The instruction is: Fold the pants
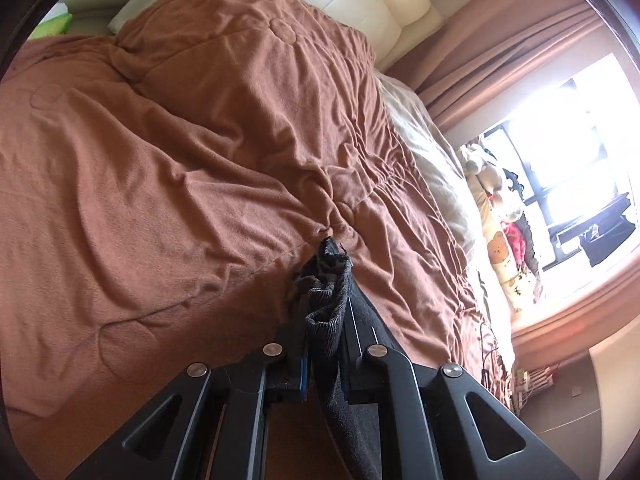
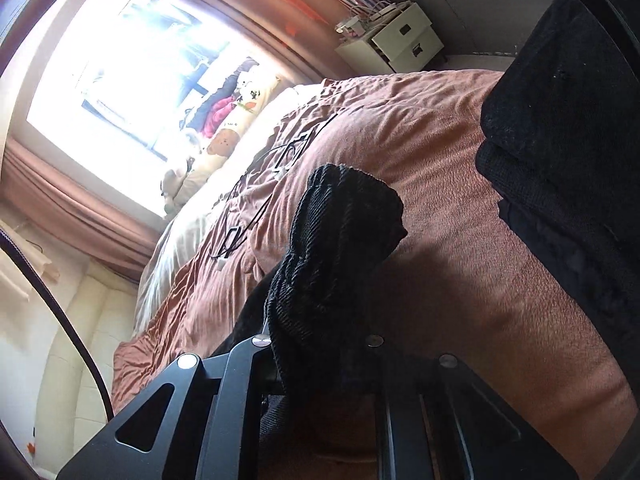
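Note:
The pants (image 1: 325, 312) are dark ribbed corduroy. In the left wrist view a bunched edge of them stands pinched between the black fingers of my left gripper (image 1: 326, 280), which is shut on the cloth above the brown comforter (image 1: 180, 160). The right wrist view shows another part of the pants (image 2: 344, 208) humped up and draped over my right gripper (image 2: 332, 280). It is shut on that cloth, and the fabric hides its fingertips. Both grippers hold the cloth lifted off the comforter (image 2: 440, 152).
A stack of dark folded garments (image 2: 560, 128) lies on the bed at the right. Thin cables (image 2: 256, 200) trail over the comforter toward the bright window (image 2: 120, 60). A cream headboard (image 1: 360, 4), printed cushions (image 1: 500, 248) and a white drawer unit (image 2: 400, 36) ring the bed.

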A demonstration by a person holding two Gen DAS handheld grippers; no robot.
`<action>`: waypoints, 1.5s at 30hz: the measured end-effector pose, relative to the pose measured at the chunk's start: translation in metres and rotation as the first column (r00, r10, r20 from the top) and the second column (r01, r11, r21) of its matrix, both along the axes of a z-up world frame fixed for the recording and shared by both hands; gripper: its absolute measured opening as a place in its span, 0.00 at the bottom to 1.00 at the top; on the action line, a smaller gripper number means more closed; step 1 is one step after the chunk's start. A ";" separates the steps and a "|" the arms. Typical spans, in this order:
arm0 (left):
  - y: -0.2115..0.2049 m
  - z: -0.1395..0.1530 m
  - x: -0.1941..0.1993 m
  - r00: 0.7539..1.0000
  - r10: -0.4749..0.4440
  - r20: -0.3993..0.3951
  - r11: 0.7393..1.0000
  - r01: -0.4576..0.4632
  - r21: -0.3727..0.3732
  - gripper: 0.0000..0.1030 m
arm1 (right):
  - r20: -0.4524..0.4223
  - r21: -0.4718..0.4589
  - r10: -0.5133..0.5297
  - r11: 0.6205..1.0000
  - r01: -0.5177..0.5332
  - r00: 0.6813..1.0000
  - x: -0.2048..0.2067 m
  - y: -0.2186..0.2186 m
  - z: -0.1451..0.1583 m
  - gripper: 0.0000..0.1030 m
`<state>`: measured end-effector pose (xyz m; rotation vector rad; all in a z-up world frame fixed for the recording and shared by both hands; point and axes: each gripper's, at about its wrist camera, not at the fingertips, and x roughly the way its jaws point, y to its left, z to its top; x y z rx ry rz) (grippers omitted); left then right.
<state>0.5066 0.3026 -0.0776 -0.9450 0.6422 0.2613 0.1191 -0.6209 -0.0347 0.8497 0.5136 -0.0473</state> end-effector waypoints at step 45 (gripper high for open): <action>0.105 -0.111 -0.211 0.978 0.063 -0.199 0.991 -0.085 -0.102 0.18 | -0.196 0.087 0.027 0.996 -0.010 0.980 -0.151 0.009 -0.090 0.13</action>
